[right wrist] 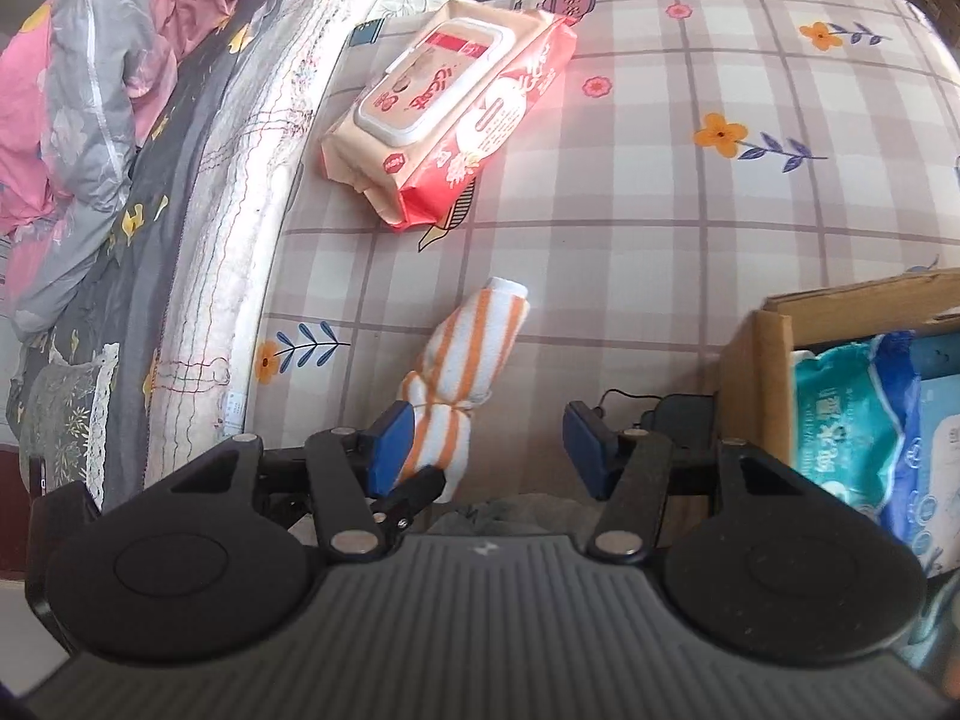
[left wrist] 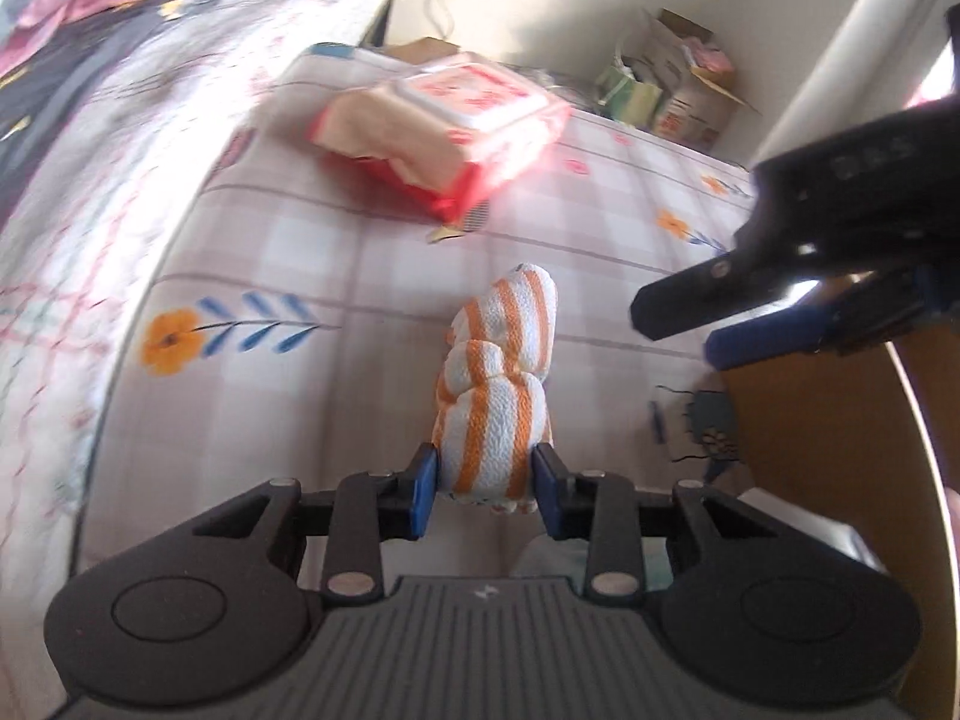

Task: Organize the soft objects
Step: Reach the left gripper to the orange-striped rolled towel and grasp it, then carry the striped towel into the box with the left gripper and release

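Holding a blue wipes pack [right wrist: 864, 420], cardboard box [right wrist: 756, 384], left hand-held gripper [left wrist: 485, 483] pinching striped cloth [left wrist: 498, 384], right hand-held gripper [right wrist: 489, 444] spread.

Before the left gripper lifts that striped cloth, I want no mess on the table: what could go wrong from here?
1. The left gripper pinches only the near end of the striped cloth, so the knotted bundle may slip out or unroll when lifted.
2. The right gripper, open, sits close beside the same cloth; the two grippers could collide.
3. The cardboard box already holds a blue wipes pack, so a careless drop could land on its rim.
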Tool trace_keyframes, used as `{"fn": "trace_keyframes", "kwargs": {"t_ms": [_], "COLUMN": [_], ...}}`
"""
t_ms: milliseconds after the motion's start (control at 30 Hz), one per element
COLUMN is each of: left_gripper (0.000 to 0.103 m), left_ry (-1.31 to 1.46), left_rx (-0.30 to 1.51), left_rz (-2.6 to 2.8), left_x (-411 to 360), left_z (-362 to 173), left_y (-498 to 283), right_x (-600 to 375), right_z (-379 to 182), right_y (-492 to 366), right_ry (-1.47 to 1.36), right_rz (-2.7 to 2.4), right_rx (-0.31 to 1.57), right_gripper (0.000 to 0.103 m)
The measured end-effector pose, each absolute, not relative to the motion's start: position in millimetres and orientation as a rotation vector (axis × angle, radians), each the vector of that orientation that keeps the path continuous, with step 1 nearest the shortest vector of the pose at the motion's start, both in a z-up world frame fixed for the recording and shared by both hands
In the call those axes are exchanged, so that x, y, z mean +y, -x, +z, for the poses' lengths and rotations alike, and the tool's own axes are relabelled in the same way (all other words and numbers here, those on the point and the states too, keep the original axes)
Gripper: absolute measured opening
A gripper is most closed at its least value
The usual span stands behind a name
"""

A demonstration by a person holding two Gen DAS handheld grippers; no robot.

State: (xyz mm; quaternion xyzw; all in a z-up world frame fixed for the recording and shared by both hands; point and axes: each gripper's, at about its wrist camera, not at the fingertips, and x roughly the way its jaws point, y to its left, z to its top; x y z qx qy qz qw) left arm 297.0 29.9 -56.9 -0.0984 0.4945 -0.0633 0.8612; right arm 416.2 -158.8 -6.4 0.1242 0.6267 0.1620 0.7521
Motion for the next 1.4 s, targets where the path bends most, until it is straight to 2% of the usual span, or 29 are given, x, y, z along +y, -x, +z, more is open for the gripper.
{"fn": "trace_keyframes", "kwargs": {"t_ms": [267,333,367,400,467,700,1000,1200,1400], "left_gripper": [0.035,0.034,0.034,0.034,0.034,0.034,0.034,0.034,0.034], "left_ry": [0.234,0.235,0.236,0.237,0.237,0.224,0.203,0.155,0.068], "left_rx": [1.031,1.031,1.028,1.027,1.006,0.903,0.830,0.792,0.752], "left_rz": [-0.104,-0.094,-0.093,-0.091,-0.094,-0.111,-0.206,-0.319,-0.485], "left_x": [49,51,52,52,54,56,38,-4,-74], "left_z": [-56,-56,-55,-53,-43,9,48,60,70], "left_y": [-292,-292,-290,-288,-277,-210,-95,-46,-37], "right_x": [-99,-92,-90,-89,-88,-95,-145,-208,-290], "right_z": [-59,-66,-67,-66,-61,-22,31,42,66], "right_y": [-428,-426,-426,-426,-422,-379,-254,-178,-121], "right_ry": [-0.312,-0.326,-0.341,-0.359,-0.376,-0.423,-0.496,-0.592,-0.624], "right_rz": [0.402,0.420,0.437,0.456,0.477,0.594,0.737,0.735,0.640], "right_rx": [1.477,1.477,1.473,1.469,1.462,1.407,1.313,1.240,1.118], "right_gripper": [0.052,0.046,0.040,0.028,0.024,0.023,0.023,0.023,0.023]}}
